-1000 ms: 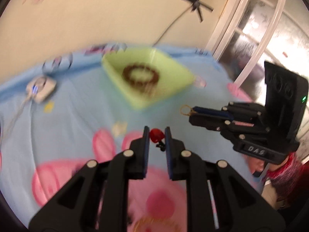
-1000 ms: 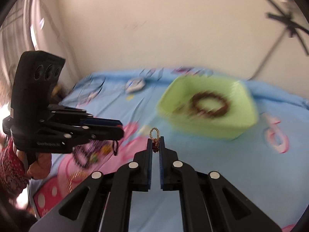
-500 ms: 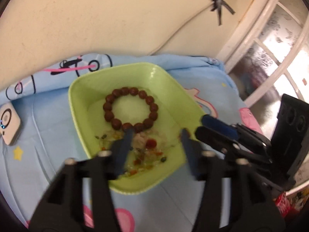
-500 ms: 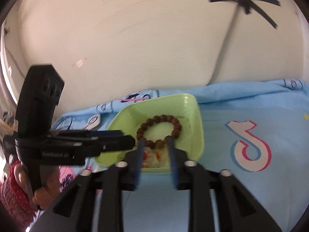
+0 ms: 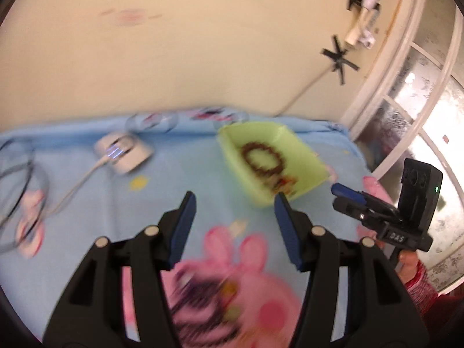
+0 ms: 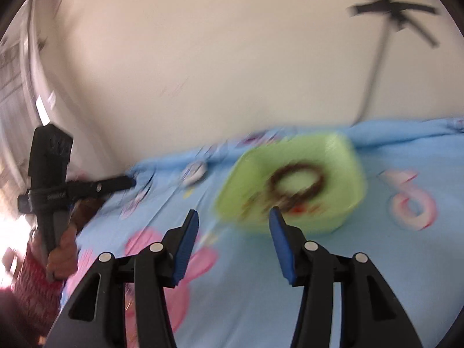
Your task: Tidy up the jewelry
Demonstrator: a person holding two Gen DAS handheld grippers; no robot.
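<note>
Fingers (image 5: 185, 217) of both grippers spread, near green tray's (image 5: 232, 156) rim

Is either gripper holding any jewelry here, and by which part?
Nothing is held. The left gripper and right gripper are both open, with only cloth between their fingers.

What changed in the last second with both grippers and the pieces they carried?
Both let go: the left gripper and right gripper went from shut on small pieces to open and bare, and have pulled back from the green tray. The bead bracelet stays in it.
</note>
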